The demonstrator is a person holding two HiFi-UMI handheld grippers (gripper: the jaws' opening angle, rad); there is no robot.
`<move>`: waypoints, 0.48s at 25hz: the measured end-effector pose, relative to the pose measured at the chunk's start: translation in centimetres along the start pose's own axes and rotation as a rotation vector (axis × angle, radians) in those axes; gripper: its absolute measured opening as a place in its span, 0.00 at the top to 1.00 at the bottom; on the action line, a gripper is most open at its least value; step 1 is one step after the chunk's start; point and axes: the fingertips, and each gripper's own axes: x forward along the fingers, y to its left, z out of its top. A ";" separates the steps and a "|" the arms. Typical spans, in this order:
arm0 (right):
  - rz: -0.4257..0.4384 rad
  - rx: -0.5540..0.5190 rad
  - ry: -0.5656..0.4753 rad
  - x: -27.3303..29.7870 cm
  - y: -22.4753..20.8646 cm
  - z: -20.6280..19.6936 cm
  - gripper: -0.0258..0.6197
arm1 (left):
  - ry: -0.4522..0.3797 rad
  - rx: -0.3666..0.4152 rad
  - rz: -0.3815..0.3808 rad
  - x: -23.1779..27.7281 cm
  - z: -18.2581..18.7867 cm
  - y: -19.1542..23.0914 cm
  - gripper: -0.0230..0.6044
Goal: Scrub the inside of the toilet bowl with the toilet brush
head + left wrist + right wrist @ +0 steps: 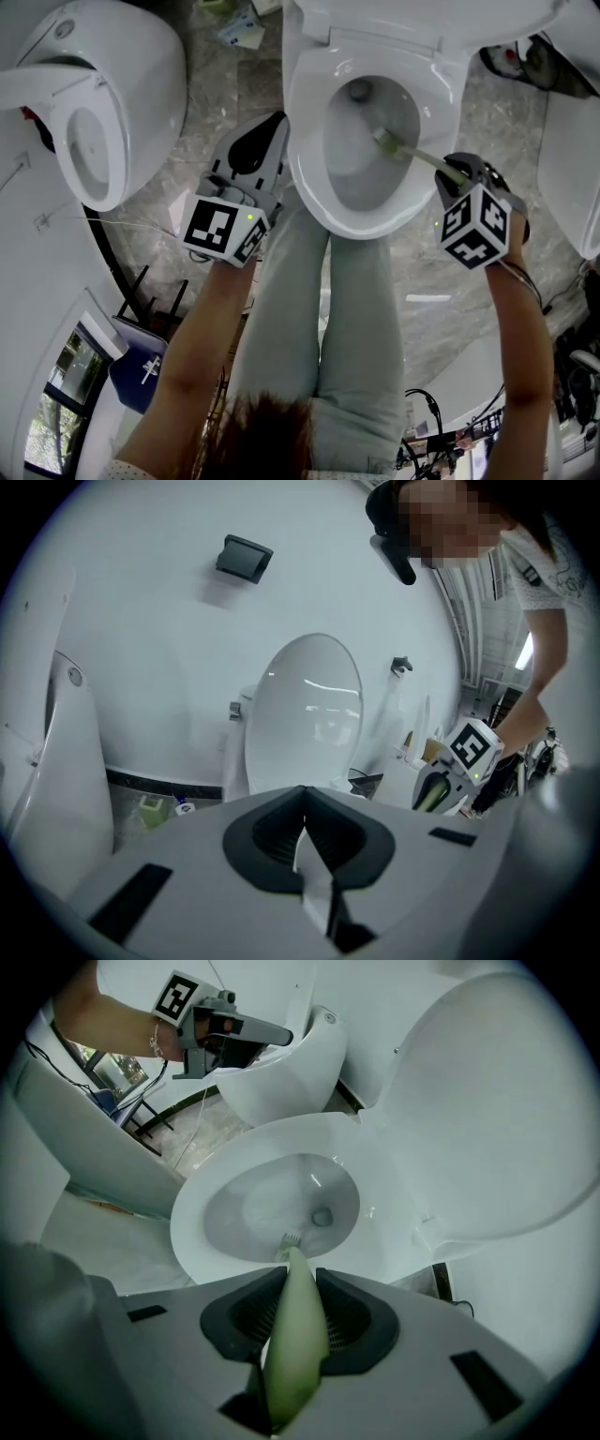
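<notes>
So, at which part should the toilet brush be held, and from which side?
Grip the toilet brush by the upper end of its pale green handle, coming from the front right of the toilet bowl. The handle slants down over the rim, with the bristles low inside, as the right gripper holds it.

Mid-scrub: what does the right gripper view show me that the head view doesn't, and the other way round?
Only the right gripper view: the right gripper seen close, its jaws shut on the green handle of the toilet brush. Only the head view: the person's legs in front of the toilet, and the right gripper's marker cube. Both: the brush head down inside the toilet bowl, and the left gripper off to the bowl's side.
</notes>
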 end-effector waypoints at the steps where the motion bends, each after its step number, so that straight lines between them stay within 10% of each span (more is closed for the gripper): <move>1: 0.007 0.006 -0.001 0.0 0.4 0.0 0.80 | 0.000 -0.001 0.000 -0.1 0.0 0.0 0.96; 12: 0.106 0.178 -0.046 0.0 5.7 0.2 0.79 | -0.002 -0.003 0.006 -0.4 0.0 0.1 0.96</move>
